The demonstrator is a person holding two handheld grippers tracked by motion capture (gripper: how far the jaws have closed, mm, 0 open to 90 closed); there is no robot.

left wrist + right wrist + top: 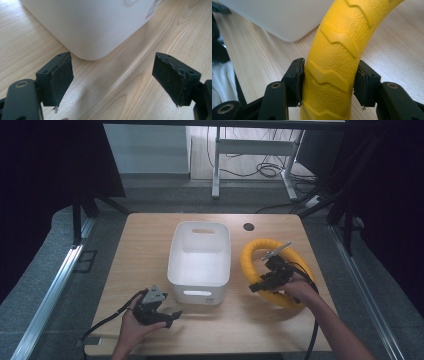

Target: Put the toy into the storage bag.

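A yellow ring [250, 255] with raised zigzag ribs lies on the wooden table [150, 235], to the right of a white plastic bin [200, 282]. My right gripper [256, 286] is shut on the ring's near-left arc; in the right gripper view both pads press the ring [332, 57] from either side. My left gripper [172, 316] sits low at the bin's near-left corner, held in a hand. Its jaws stand wide apart with bare wood between them, and the bin's rounded corner [95, 27] is just ahead.
The bin is open-topped with handle slots in its near and far walls. A dark round cable hole [248, 226] marks the table's far right. Black cables trail from both grippers toward the near edge. Metal frame rails run along both sides of the table.
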